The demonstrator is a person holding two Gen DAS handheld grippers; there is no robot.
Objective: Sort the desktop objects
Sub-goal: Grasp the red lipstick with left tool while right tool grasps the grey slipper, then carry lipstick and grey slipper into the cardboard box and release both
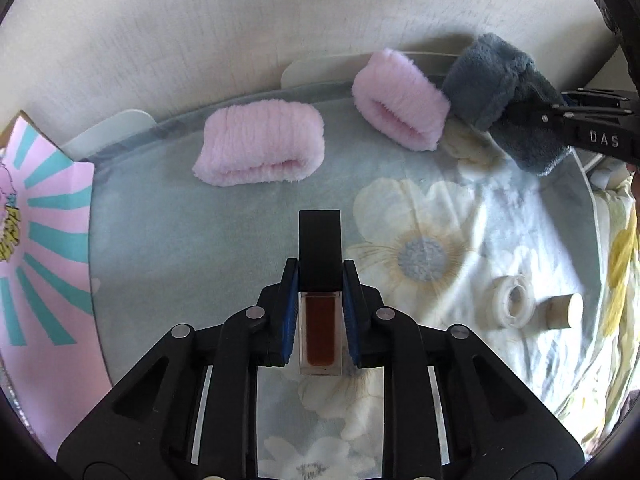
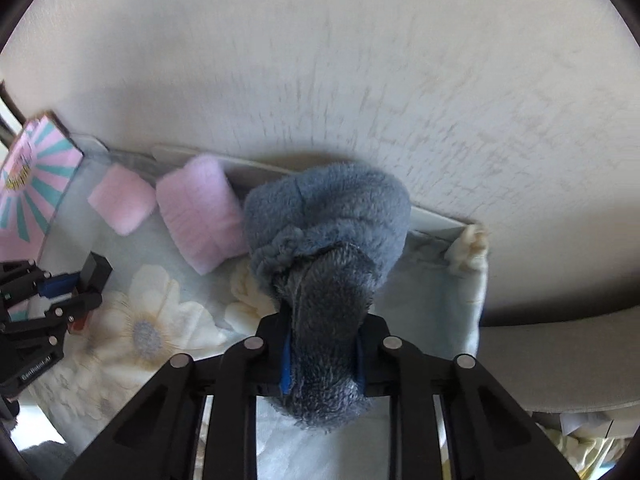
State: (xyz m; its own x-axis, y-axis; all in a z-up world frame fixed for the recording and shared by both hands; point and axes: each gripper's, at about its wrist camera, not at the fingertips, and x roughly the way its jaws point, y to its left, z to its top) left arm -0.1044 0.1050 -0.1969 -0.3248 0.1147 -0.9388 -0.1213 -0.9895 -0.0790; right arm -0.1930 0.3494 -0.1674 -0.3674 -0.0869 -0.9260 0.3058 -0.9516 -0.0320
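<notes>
My left gripper (image 1: 320, 280) is shut on a small clear bottle (image 1: 320, 328) of brown liquid with a black square cap (image 1: 320, 246), held above the floral cloth (image 1: 440, 216). My right gripper (image 2: 322, 356) is shut on a grey fluffy wristband (image 2: 326, 220), which also shows at the far right in the left wrist view (image 1: 504, 96), next to a pink fluffy wristband (image 1: 400, 100). A second pink wristband (image 1: 260, 142) lies further left. Both pink bands show in the right wrist view (image 2: 202, 212) (image 2: 120, 198).
A pink and teal printed card (image 1: 40, 260) lies at the left edge. A white tape roll (image 1: 514, 300) and a short cream cylinder (image 1: 564, 312) lie at the right on the cloth. A textured wall (image 1: 240, 20) rises behind the table.
</notes>
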